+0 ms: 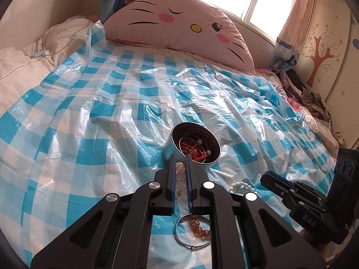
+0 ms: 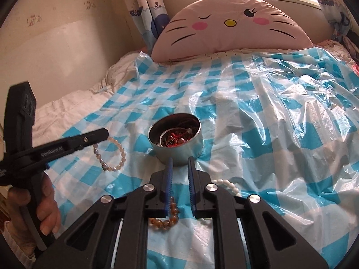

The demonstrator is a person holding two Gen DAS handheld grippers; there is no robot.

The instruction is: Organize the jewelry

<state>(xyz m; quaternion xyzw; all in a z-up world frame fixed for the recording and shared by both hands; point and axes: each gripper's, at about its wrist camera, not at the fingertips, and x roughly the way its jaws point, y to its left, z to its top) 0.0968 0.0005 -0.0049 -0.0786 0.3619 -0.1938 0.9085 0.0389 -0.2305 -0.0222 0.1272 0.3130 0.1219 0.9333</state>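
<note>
In the left wrist view, the left gripper [image 1: 180,160] pinched a pale bead bracelet [image 1: 180,174] just before the round tin [image 1: 194,148]; the right gripper [image 1: 265,177] read "DAS".

In the right wrist view, the right gripper [image 2: 180,159] stood open and empty near the tin [image 2: 175,134]; the left read "GenRobot.AI", bracelet [image 2: 112,152] dangling over the bed [image 2: 258,134]. Three more bracelets lay there.

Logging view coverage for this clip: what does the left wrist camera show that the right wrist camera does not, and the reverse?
Left wrist only: a thin silver metal bangle lying beside the amber beads, and a cupboard door with a brown tree decal.

Right wrist only: the whole loop of the pale pearl bracelet hanging from the left gripper, and the holding hand.

Both: the round metal tin of red cords, amber bead bracelet, white bead bracelet, pink cat-face pillow.
</note>
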